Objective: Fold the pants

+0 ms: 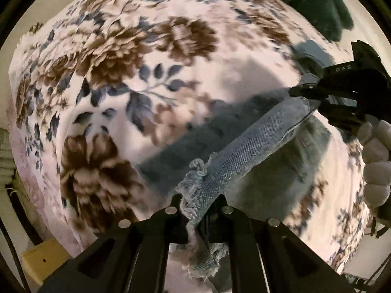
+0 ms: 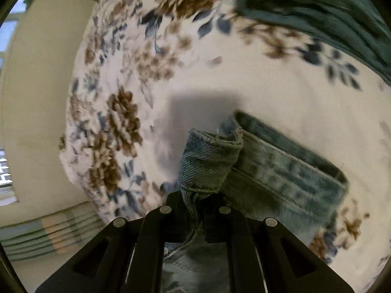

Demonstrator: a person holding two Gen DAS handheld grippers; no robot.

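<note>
The left gripper [image 1: 199, 204] has its 2 fingers closed on the frayed hem of the pants [image 1: 246, 146], a pale blue denim pair. In the left wrist view the gripped fabric sits at 6 o'clock, threads hanging loose below the fingers. From there a band of denim stretches up toward 2 o'clock, lifted off the bed, and ends at the right gripper [image 1: 305, 92], which pinches its far edge. A white-gloved hand [image 1: 375, 161] holds that tool at 3 o'clock. The raised band casts a dark shadow on the floral blanket [image 1: 117, 78] beneath it.

In the right wrist view the right gripper [image 2: 199, 201] is clamped on a bunched fold of the pants [image 2: 210, 161] at 6 o'clock, the cloth squeezed between the 2 fingers and trailing down behind them. Just beside this fold, toward 4 o'clock, a stitched denim band [image 2: 288, 168] lies on the blanket [image 2: 281, 78]; whether it is the waistband or another hem cannot be told. The blanket is white with brown flowers and blue leaves, and it covers the bed in both views. A dark green cloth [image 2: 322, 7] lies on it at 1 o'clock, well apart from the pants. Both views are blurred toward the edges.
</note>
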